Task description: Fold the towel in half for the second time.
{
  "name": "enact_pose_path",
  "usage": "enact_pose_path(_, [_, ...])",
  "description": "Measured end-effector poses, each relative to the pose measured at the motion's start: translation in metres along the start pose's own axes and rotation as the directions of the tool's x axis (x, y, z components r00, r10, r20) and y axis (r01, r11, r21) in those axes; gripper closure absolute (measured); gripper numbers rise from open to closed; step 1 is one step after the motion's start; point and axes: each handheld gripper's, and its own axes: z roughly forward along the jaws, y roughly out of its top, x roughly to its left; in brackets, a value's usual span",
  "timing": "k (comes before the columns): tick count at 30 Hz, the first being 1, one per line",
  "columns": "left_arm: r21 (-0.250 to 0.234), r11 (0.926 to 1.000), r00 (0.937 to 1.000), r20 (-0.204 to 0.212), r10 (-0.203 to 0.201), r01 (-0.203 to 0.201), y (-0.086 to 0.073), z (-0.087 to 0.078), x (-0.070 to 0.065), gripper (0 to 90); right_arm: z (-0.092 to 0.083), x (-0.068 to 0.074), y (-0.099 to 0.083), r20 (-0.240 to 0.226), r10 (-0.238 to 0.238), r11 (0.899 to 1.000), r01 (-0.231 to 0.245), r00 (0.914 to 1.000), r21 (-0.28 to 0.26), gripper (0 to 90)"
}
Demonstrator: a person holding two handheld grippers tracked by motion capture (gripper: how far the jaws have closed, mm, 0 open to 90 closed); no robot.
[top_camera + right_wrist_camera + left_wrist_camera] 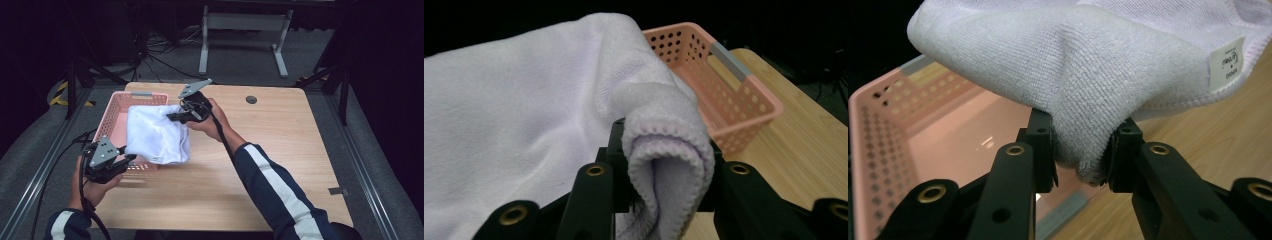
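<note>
A white cloth hangs stretched between my two grippers, above the pink perforated basket and the table's left half. My left gripper, at the near left, is shut on one corner of the cloth; the black jaws pinch a bunched fold. A small white label is sewn at the cloth's edge. My right gripper, farther back at the table's middle, is shut on the opposite hemmed corner of the cloth. The basket's inside lies below the cloth.
The wooden table has a round cable hole at the back right. The basket has grey handles and stands at the table's left edge. Beyond the table are a white desk frame and cables on grey floor.
</note>
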Motion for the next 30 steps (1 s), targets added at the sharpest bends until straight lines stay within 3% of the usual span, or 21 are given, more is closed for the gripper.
enact_pose_path(1, [0.0,1.0,1.0,0.0,0.0,0.0,0.0,0.0,0.0,70.7,0.0,0.0,0.0,0.0,0.0,1.0,0.0,1.0,0.0,70.1])
enact_pose_path(4, [0.015,0.9996,0.9986,-0.046,-0.024,0.025,-0.008,-0.004,0.018,70.7,0.024,0.005,0.015,-0.004,-0.008,1.0,0.008,1.0,0.002,70.0])
enact_pose_path(6, [0.022,0.9993,0.9981,-0.055,-0.029,0.03,-0.009,-0.005,0.021,70.7,0.03,0.006,0.019,-0.004,-0.01,1.0,0.01,0.9999,0.004,70.0])
enact_pose_path(16, [0.055,0.9944,0.9847,-0.154,-0.081,0.09,-0.022,-0.012,0.052,70.8,0.07,0.007,0.038,-0.013,0.036,0.999,-0.036,0.9993,-0.014,69.7])
enact_pose_path(17, [0.046,0.9942,0.9838,-0.155,-0.089,0.097,-0.023,-0.012,0.055,70.8,0.075,0.007,0.039,-0.018,0.041,0.999,-0.042,0.999,-0.009,69.6])
enact_pose_path(21, [0.114,0.9857,0.9821,-0.156,-0.106,0.125,-0.033,0.001,0.061,68.7,0.089,0.01,0.035,0.005,0.051,0.998,-0.051,0.9987,0.026,67.8])
enact_pose_path(23, [0.124,0.9826,0.9816,-0.15,-0.119,0.138,-0.039,0.009,0.061,66.5,0.095,0.008,0.03,0.015,0.047,0.998,-0.047,0.9988,0.05,67.5])
enact_pose_path(24, [0.136,0.9798,0.9797,-0.156,-0.126,0.147,-0.041,0.011,0.062,65.0,0.098,0.007,0.026,0.016,0.051,0.997,-0.052,0.9986,0.06,66.6])
enact_pose_path(25, [0.137,0.9755,0.9729,-0.179,-0.147,0.172,-0.043,0.013,0.063,62.4,0.1,0.007,0.023,0.026,0.052,0.996,-0.053,0.9983,0.069,64.4])
enact_pose_path(28, [0.136,0.9609,0.9553,-0.208,-0.21,0.241,-0.049,0.015,0.067,43.7,0.106,0.006,0.014,0.063,0.044,0.993,-0.05,0.9971,0.109,57.3])
enact_pose_path(30, [0.088,0.9577,0.9439,-0.216,-0.25,0.274,-0.051,0.013,0.067,35.9,0.106,0.006,0.01,0.075,0.044,0.991,-0.053,0.9962,0.123,51.0])
